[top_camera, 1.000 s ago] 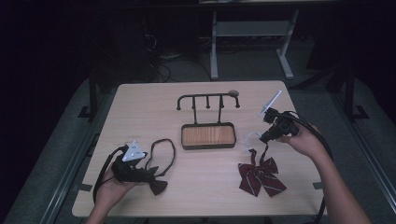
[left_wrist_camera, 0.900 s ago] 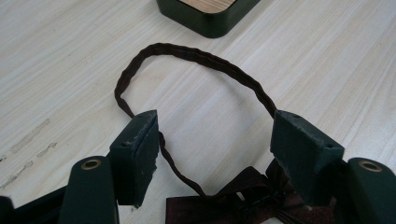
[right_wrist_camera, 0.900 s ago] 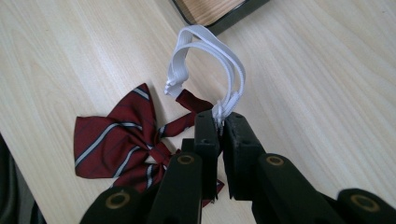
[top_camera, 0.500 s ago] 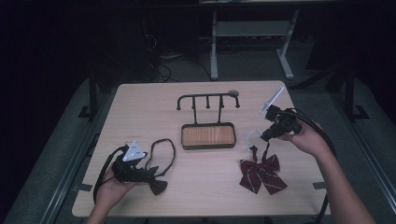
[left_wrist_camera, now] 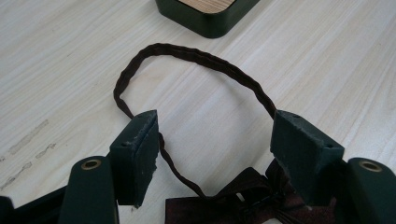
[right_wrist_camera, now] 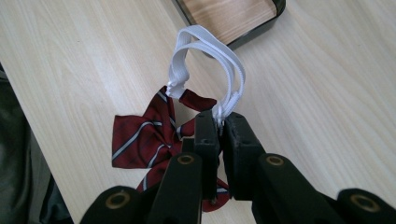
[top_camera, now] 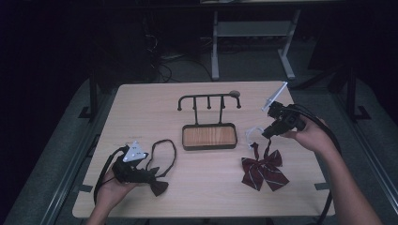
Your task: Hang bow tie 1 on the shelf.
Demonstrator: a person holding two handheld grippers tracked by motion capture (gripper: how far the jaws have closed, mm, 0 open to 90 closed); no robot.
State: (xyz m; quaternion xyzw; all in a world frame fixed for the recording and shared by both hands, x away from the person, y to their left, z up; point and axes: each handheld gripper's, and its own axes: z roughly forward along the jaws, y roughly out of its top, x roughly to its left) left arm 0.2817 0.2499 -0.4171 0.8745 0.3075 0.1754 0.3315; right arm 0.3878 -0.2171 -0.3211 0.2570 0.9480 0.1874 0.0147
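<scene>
A dark red striped bow tie (top_camera: 264, 169) lies at the table's right, its white elastic strap (top_camera: 251, 133) pulled up. My right gripper (top_camera: 267, 133) is shut on that white strap (right_wrist_camera: 205, 46), and the red bow (right_wrist_camera: 144, 135) hangs just under the jaws (right_wrist_camera: 222, 122). At the front left lies a dark brown bow tie (top_camera: 158, 185) with its thin strap loop (top_camera: 163, 151) spread on the table. My left gripper (top_camera: 148, 175) is open over it. Its jaws (left_wrist_camera: 215, 135) straddle the brown strap (left_wrist_camera: 196, 53), with the brown bow (left_wrist_camera: 243, 200) just below them.
A black stand (top_camera: 209, 99) with several hooks rises from a wooden tray base (top_camera: 208, 136) at the table's middle. A small round object (top_camera: 233, 93) sits behind it. Table edges run close to both hands. A metal frame (top_camera: 253, 33) stands beyond the table.
My right gripper has risen slightly, drawing the white strap up and the red bow tie a little toward the stand. The left gripper and the brown bow tie have stayed put.
</scene>
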